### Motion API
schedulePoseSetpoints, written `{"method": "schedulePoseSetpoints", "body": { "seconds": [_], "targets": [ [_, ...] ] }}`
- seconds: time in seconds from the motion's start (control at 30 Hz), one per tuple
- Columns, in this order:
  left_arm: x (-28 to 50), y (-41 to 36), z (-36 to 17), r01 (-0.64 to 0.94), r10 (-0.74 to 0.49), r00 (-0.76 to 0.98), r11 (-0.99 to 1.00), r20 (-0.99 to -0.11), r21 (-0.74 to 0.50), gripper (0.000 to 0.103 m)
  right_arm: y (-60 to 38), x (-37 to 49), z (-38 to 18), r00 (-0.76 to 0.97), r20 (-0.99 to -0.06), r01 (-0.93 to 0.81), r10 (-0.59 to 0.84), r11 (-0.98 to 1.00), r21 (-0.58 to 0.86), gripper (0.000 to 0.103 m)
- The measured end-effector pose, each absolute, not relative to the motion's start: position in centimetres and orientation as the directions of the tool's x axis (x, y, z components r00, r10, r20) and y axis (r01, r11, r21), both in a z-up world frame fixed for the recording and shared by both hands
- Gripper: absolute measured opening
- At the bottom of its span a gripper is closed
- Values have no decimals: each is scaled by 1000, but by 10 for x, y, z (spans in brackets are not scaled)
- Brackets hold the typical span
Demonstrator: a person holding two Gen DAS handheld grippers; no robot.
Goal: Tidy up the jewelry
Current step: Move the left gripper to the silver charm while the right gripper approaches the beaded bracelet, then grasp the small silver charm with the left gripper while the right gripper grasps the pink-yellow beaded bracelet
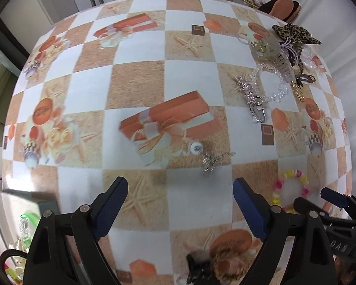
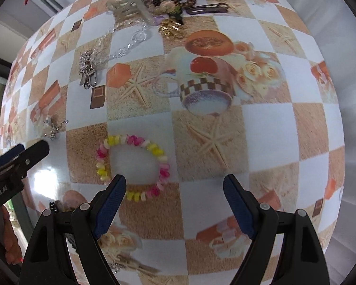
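Observation:
A pink, yellow and white bead bracelet (image 2: pixel 154 149) lies flat on the checkered tablecloth (image 2: pixel 268 123). My right gripper (image 2: pixel 175 185) points down over it, open; its left fingertip covers the bracelet's near-left part, and only the ring's right side lies in the gap. In the left wrist view the bracelet (image 1: pixel 290 174) sits to the right beside the right gripper (image 1: pixel 320 199). My left gripper (image 1: pixel 180 190) hangs open over bare cloth with nothing between its fingers. A small silver chain piece (image 1: pixel 210 162) with a white bead (image 1: pixel 197 148) lies just beyond it.
A clear link chain (image 1: pixel 278 90) with silver clasps (image 1: pixel 257 111), a clear hair claw (image 1: pixel 273 52), a gold piece (image 1: pixel 299 92) and a leopard scrunchie (image 1: pixel 296 33) are piled at the far right. A grey box (image 1: pixel 23 204) stands at the near left. A hand (image 2: pixel 9 244) shows low left.

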State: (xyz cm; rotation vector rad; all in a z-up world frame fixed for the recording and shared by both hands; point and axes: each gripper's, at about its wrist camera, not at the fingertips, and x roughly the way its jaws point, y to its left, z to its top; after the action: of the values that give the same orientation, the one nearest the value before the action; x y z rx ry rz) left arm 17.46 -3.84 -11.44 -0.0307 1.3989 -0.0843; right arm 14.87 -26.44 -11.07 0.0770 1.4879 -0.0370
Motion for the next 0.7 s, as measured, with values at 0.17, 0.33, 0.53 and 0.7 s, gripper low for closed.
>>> {"method": "schedulePoseSetpoints", "body": {
  "seconds": [0.17,0.33,0.53,0.7],
  "targets": [
    [183,-49,-128,55,-54,163,997,-985,-46,83,-252,157,-115,90,-996,37,-18,999,-15,87],
    [186,-61,-126,94,-28,190,996,-981,-10,73,-237,161,-116,103,-993,-8,-51,999,-52,83],
    [191,-74,-119,133,-47,204,991,-978,-19,20,-217,155,-108,137,-989,-59,-54,996,-62,43],
    [183,-72,-113,134,-110,204,987,-973,-84,15,-210,158,-104,141,-989,-58,-31,998,-40,9]
  ]
}}
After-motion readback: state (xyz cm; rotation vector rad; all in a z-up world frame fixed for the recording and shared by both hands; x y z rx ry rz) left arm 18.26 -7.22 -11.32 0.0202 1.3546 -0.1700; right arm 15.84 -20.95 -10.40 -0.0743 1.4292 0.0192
